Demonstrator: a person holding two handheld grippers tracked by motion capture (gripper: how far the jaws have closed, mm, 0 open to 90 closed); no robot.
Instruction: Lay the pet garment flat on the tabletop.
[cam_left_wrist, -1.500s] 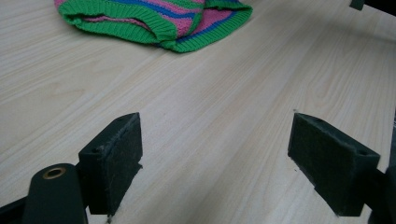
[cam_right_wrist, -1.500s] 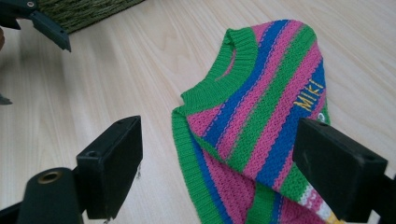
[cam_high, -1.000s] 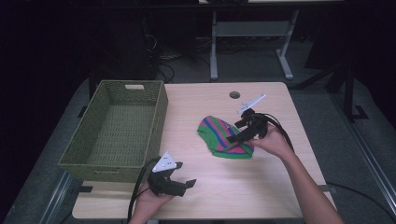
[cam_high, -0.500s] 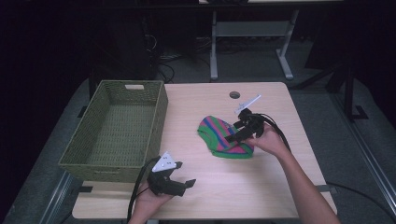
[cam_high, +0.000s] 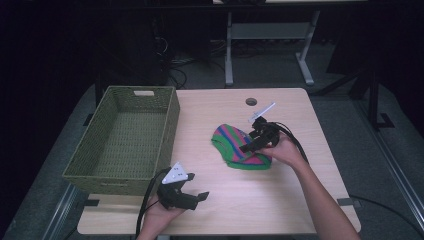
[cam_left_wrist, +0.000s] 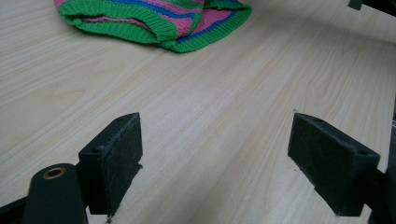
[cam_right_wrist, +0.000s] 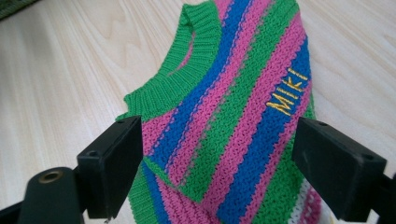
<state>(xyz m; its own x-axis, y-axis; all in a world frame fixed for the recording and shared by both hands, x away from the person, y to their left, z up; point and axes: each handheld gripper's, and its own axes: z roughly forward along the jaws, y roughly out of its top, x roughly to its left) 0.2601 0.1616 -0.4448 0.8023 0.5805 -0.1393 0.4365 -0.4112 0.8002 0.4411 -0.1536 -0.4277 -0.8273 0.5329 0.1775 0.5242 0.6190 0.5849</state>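
there, empty green basket (cam_high: 125, 140) left of striped knit (cam_high: 240, 147); right claw (cam_right_wrist: 215, 163) spread above it, left claw (cam_left_wrist: 219, 172) spread.

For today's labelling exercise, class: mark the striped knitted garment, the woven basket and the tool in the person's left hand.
striped knitted garment (cam_right_wrist: 233, 121): right gripper view, on its striped middle.
woven basket (cam_high: 172, 117): high view, on its right wall.
left tool (cam_left_wrist: 215, 170): left gripper view, midway between its open jaws.

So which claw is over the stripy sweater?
The right claw, open above the striped sweater with the yellow letters. The left claw sits apart at the near table edge, by the green basket, over bare wood.
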